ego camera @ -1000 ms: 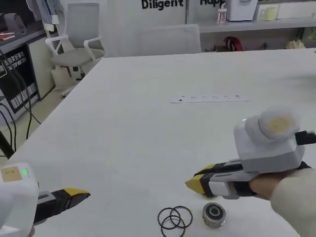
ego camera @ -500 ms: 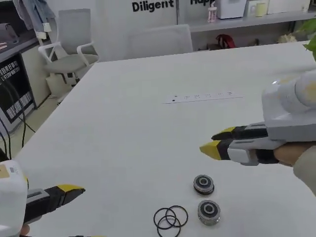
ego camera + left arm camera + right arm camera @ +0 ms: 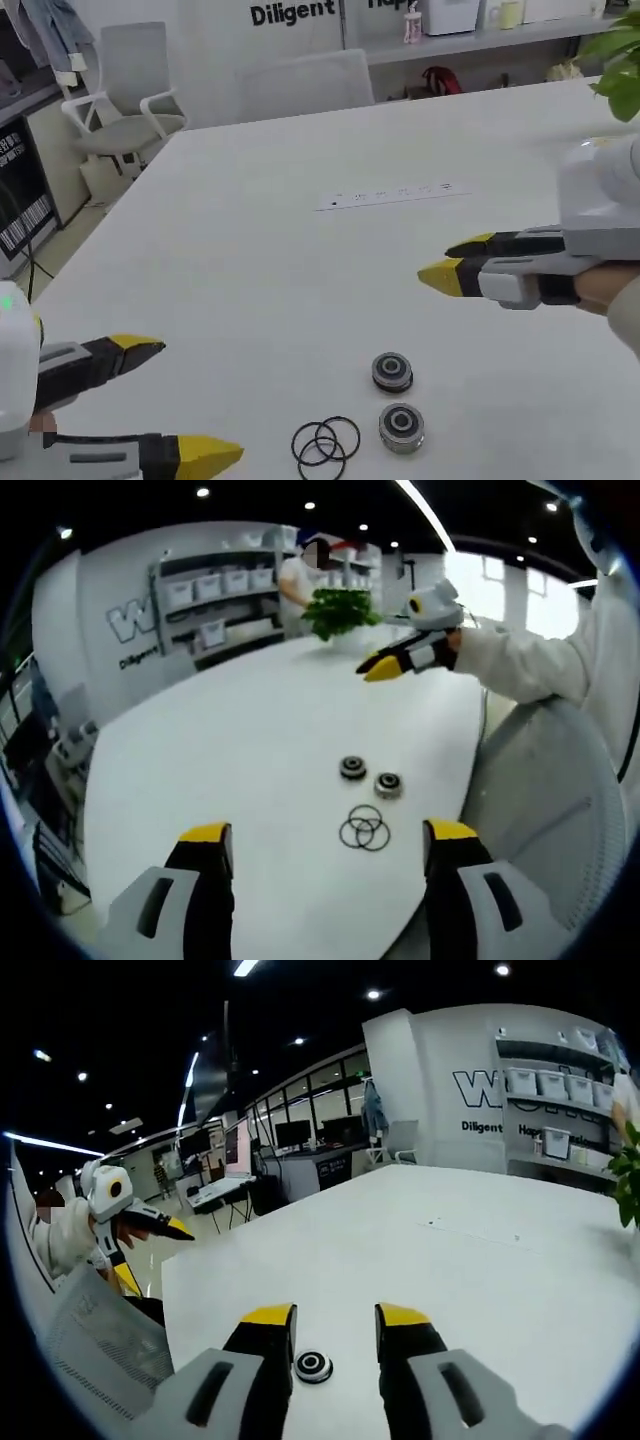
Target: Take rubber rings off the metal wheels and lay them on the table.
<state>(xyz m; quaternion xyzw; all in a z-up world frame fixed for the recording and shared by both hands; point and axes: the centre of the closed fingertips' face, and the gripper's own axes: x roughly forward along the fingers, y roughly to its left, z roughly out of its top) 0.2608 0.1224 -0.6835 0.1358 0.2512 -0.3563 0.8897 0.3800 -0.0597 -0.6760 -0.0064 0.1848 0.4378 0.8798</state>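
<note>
Two small metal wheels (image 3: 392, 371) (image 3: 401, 425) lie side by side on the white table (image 3: 270, 230), near its front edge. To their left, three thin black rubber rings (image 3: 325, 441) lie flat and overlapping. My right gripper (image 3: 455, 260) hovers open above and to the right of the wheels, holding nothing. In its own view, one wheel (image 3: 313, 1365) lies below its open jaws (image 3: 335, 1317). My left gripper (image 3: 185, 400) is at the front left, wide open and empty. Its own view frames the rings (image 3: 365, 827) and both wheels (image 3: 352, 768) (image 3: 388, 784) beyond its jaws (image 3: 328, 832).
A flat white power strip (image 3: 385, 195) lies mid-table. Grey office chairs (image 3: 125, 95) stand beyond the far left edge. A green plant (image 3: 620, 75) sits at the far right. Shelves line the back wall.
My right gripper has risen and drawn back to the right, uncovering a second wheel behind the first. Both jaws of the left gripper now show, spread wide. The head camera has shifted.
</note>
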